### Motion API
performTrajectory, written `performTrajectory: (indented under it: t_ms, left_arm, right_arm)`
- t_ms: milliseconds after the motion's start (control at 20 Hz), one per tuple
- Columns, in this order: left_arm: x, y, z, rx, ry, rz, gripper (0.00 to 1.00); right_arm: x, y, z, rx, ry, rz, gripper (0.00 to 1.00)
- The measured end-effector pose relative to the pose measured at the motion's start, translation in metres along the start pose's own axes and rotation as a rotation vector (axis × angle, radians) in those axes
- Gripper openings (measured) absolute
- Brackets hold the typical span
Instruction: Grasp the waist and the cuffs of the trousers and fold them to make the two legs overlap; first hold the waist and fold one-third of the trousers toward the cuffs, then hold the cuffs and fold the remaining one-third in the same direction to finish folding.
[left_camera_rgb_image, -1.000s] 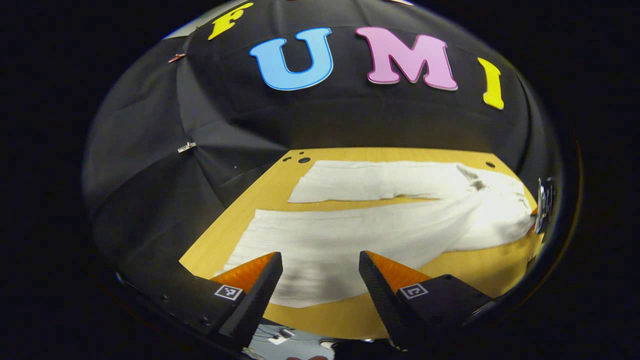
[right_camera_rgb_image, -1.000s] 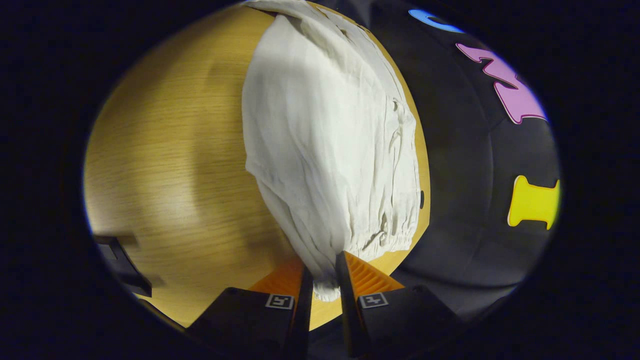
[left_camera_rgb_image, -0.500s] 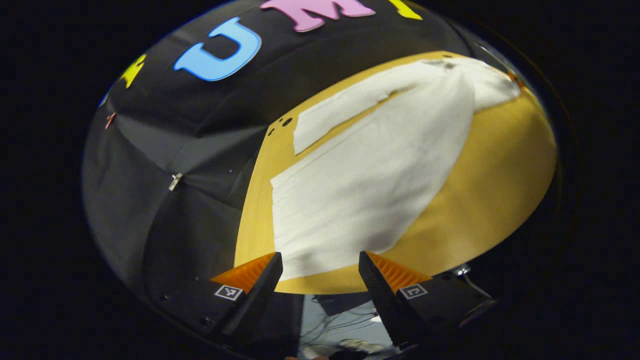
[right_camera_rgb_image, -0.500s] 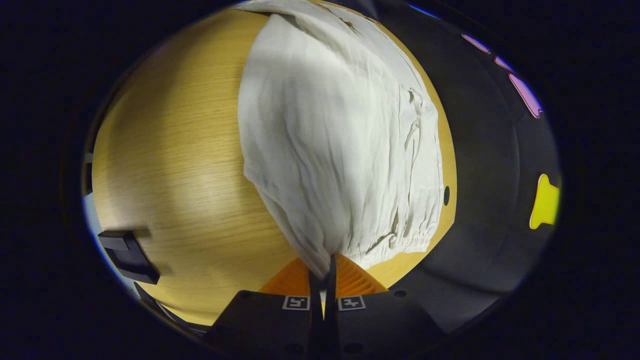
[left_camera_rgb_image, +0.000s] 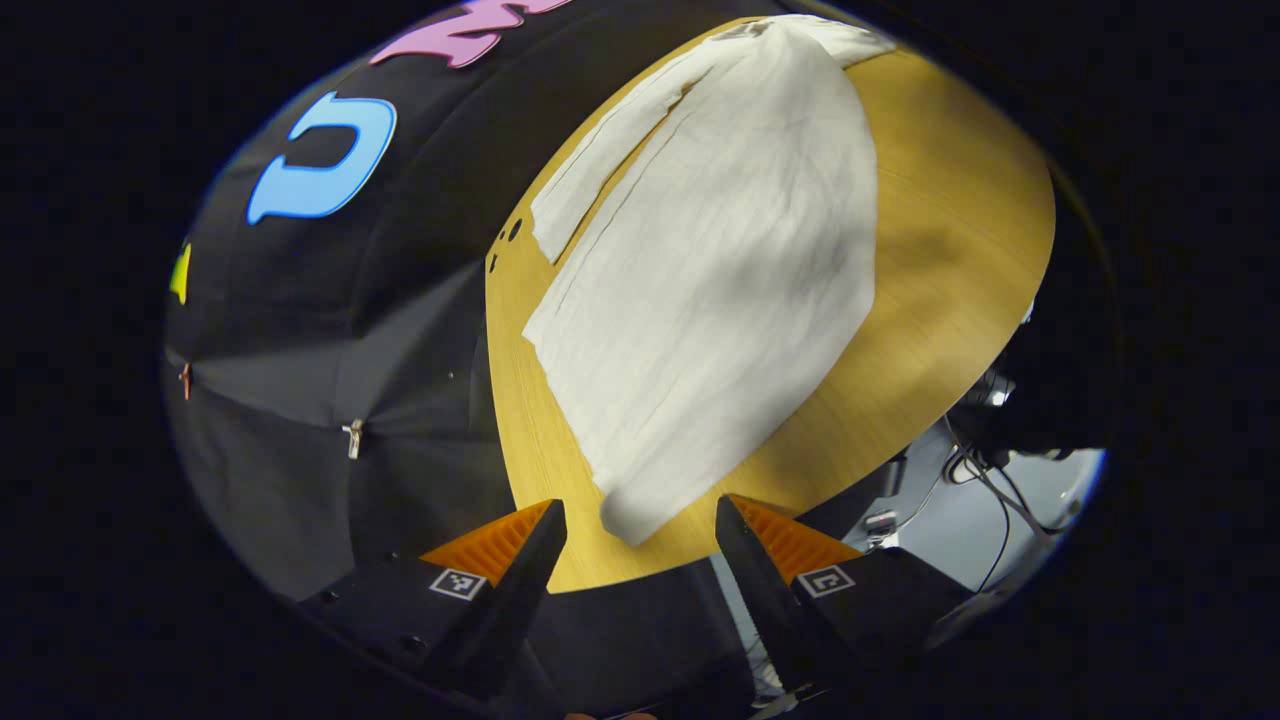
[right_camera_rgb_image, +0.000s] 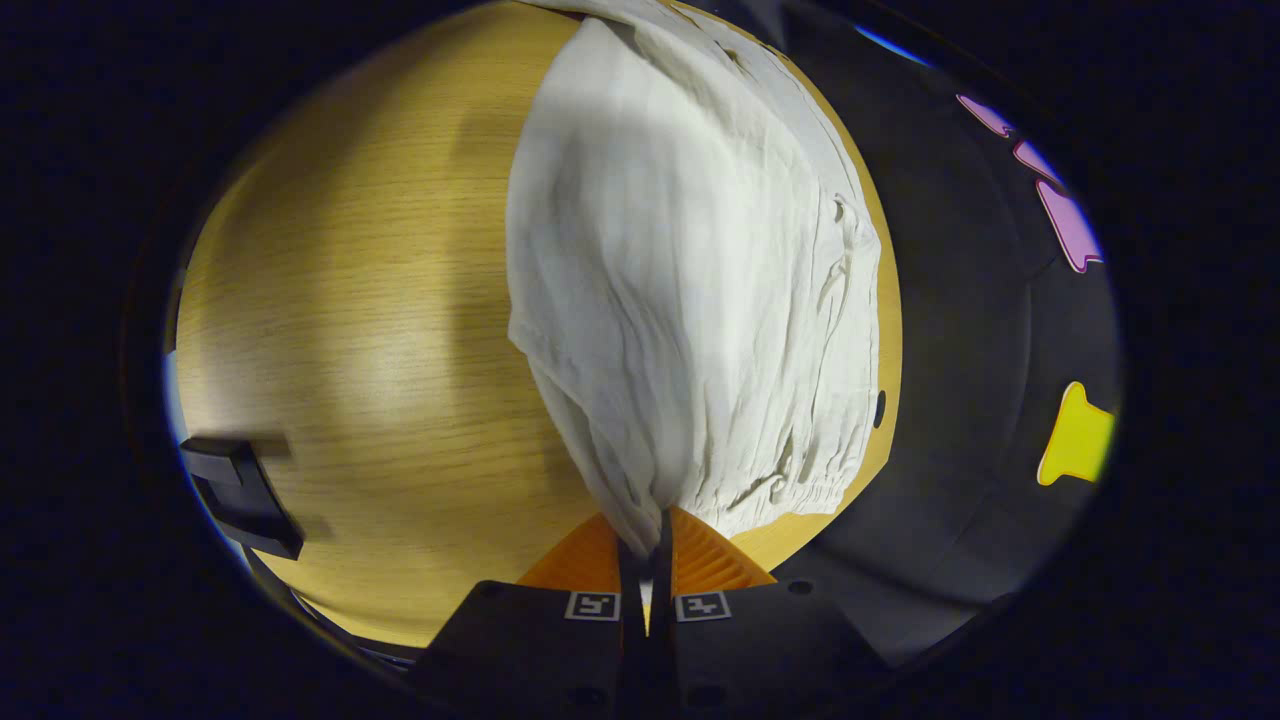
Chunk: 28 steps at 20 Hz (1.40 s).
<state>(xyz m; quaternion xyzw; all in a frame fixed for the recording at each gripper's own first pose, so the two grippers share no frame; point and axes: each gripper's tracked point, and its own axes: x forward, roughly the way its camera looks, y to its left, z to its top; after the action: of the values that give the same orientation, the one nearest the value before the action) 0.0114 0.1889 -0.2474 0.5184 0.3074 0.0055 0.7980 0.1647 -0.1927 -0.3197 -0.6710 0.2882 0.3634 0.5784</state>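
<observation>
A round wooden table (left_camera_rgb_image: 960, 250) with a pale yellow grain stands against the booth's black cloth wall (left_camera_rgb_image: 330, 330), which is pinned with small clips. A few dark holes sit in the tabletop near its far rim. Beyond the table's near edge, the left gripper view shows a grey floor with loose cables (left_camera_rgb_image: 985, 480). No readable writing appears on the things themselves; small square markers sit on the gripper bodies.

White trousers (left_camera_rgb_image: 720, 270) lie flat on the table, the two legs side by side with a narrow gap between them. The left gripper (left_camera_rgb_image: 640, 525) hovers above the near cuff (left_camera_rgb_image: 630, 515), its fingers spread wide with the cuff corner between them, not touching either one. The right gripper (right_camera_rgb_image: 648, 530) is at the gathered waist (right_camera_rgb_image: 790, 480); its fingers are pressed together on a pinch of the waist's near corner, and the fabric rises in folds toward them. A dark block (right_camera_rgb_image: 240, 495) rests at the table's edge in the right gripper view.
</observation>
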Motion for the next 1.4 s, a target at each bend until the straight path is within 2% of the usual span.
performTrajectory:
  t_ms: [150,250,350,400,450,500,550,600,650,750,800,850,1000,1200,1400]
  left_arm:
    - [0.014,0.004,0.012,0.133,-0.044,-0.067,0.93]
    - [0.027,0.008,0.026,0.241,-0.093,-0.114,0.89]
    - [0.037,0.007,0.033,0.331,-0.092,-0.173,0.83]
    - [0.04,0.005,0.034,0.358,-0.082,-0.204,0.7]
    - [0.043,0.005,0.036,0.373,-0.072,-0.23,0.65]
    - [0.044,0.006,0.036,0.378,-0.063,-0.249,0.54]
    - [0.046,0.007,0.037,0.377,-0.049,-0.258,0.5]
    - [0.047,0.008,0.036,0.374,-0.031,-0.261,0.43]
    - [0.049,0.007,0.037,0.372,-0.022,-0.268,0.41]
    - [0.051,0.003,0.038,0.361,-0.011,-0.278,0.27]
    - [0.053,0.002,0.038,0.362,-0.006,-0.263,0.14]
    - [0.054,0.004,0.034,0.369,-0.002,-0.241,0.07]
    - [0.055,0.006,0.032,0.373,-0.005,-0.204,0.06]
    - [0.052,0.005,0.031,0.3,0.011,-0.197,0.06]
    - [0.034,0.012,0.042,0.193,-0.001,-0.101,0.05]
  right_arm:
    - [0.0,0.0,0.0,-0.02,-0.002,-0.012,0.05]
    - [0.0,0.0,0.0,-0.027,-0.008,-0.017,0.05]
    - [0.0,0.0,0.0,-0.026,-0.009,-0.017,0.05]
    - [0.0,0.0,0.0,-0.025,-0.009,-0.017,0.05]
    - [0.0,0.0,0.0,-0.024,-0.01,-0.017,0.05]
    - [0.0,0.0,0.001,-0.025,-0.01,-0.02,0.05]
    - [-0.001,0.0,0.001,-0.03,-0.009,-0.024,0.05]
    - [0.0,0.0,0.001,-0.038,-0.009,-0.03,0.05]
    - [-0.001,0.0,0.001,-0.046,-0.011,-0.038,0.05]
    - [-0.001,0.0,0.001,-0.053,-0.012,-0.052,0.05]
    - [-0.001,0.0,0.0,-0.048,-0.013,-0.055,0.05]
    - [0.0,-0.001,0.0,-0.043,-0.015,-0.056,0.05]
    - [0.0,-0.002,-0.001,-0.031,-0.034,-0.061,0.05]
    - [0.002,-0.005,-0.006,0.028,-0.012,-0.059,0.05]
    - [-0.012,-0.015,-0.006,0.094,-0.04,-0.132,0.05]
